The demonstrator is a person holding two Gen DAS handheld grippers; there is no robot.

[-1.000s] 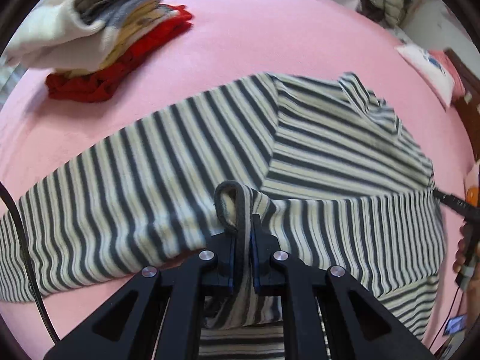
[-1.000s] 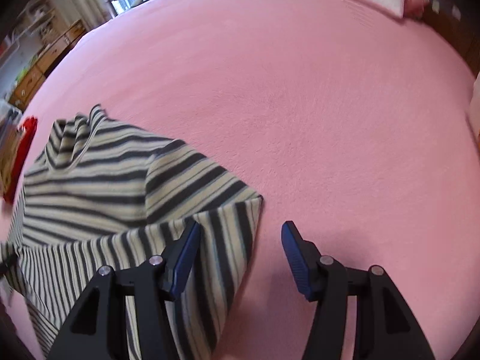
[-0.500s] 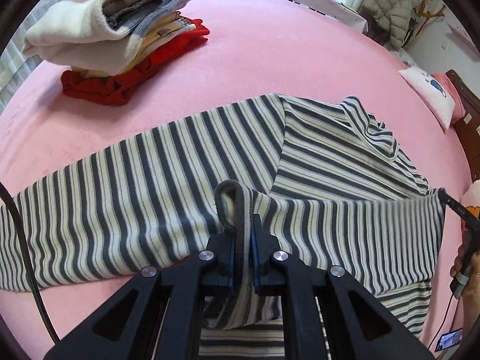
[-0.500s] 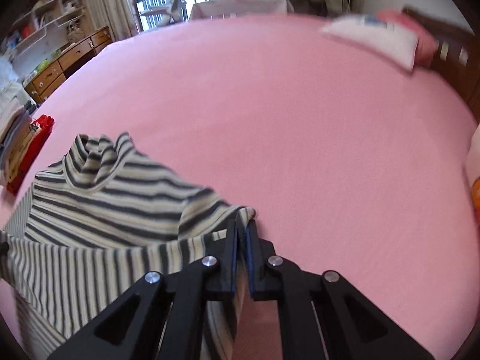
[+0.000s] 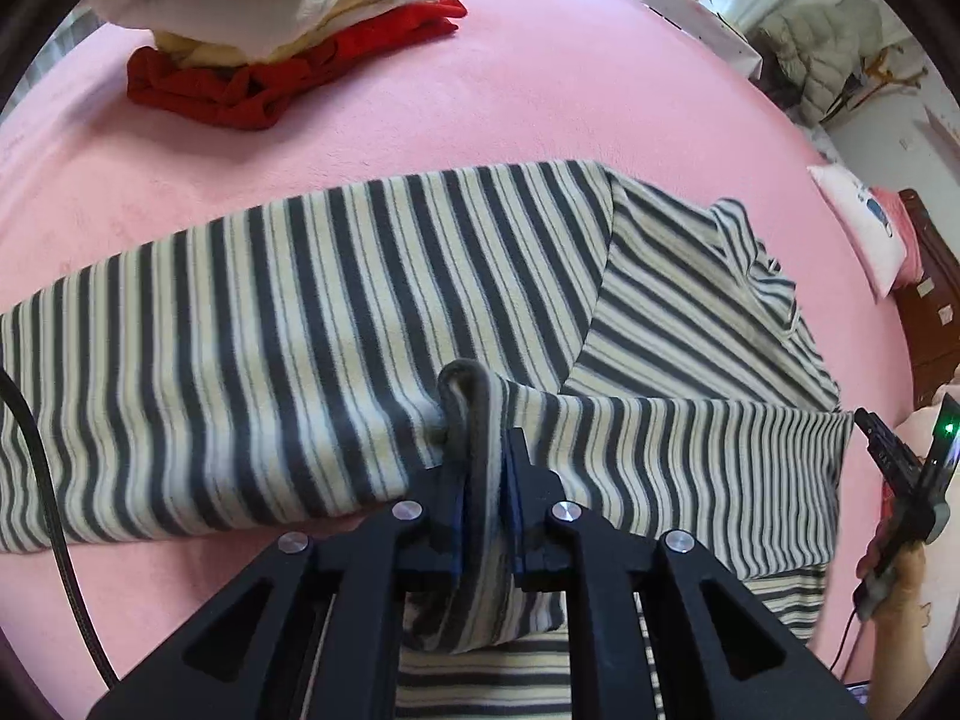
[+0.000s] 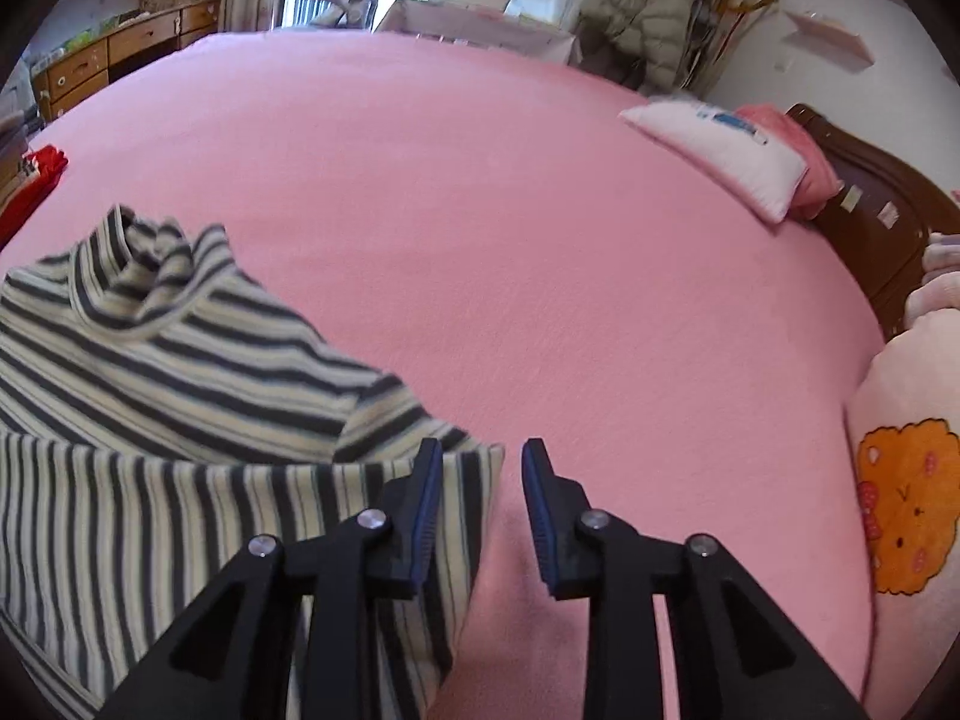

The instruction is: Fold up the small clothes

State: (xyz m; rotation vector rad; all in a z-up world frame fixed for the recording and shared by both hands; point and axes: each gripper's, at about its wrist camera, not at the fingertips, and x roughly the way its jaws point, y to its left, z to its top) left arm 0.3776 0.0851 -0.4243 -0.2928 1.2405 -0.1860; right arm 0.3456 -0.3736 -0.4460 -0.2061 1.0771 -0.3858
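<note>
Left tool (image 5: 485, 468): clamped tight on a bunched fold of the striped top (image 5: 300, 324), cloth rising in a loop above the pads. Right tool (image 6: 480, 510): jaws opening, nothing pinched; the folded corner of the top (image 6: 468, 468) lies just behind the left pad (image 6: 427, 510), bare pink bed (image 6: 510, 240) showing in the gap.

Just beyond the tools: the top spread flat on the bed, one sleeve stretched out to the left side of the left wrist view, the other sleeve folded across the body, collar (image 5: 750, 252) on the far side.

Judged step: laying the folded sleeve down and letting go. To do it well: keep the left grip steady and low so the layer does not drag; lift the right tool straight off without snagging the corner; check the fold edge lies flat against the body before moving on; smooth any ridge near the clamped loop.

Farther off: stack of folded clothes (image 5: 288, 18) at the bed's far left, well apart from the top; a pillow (image 6: 720, 150) near the headboard (image 6: 870, 204).
</note>
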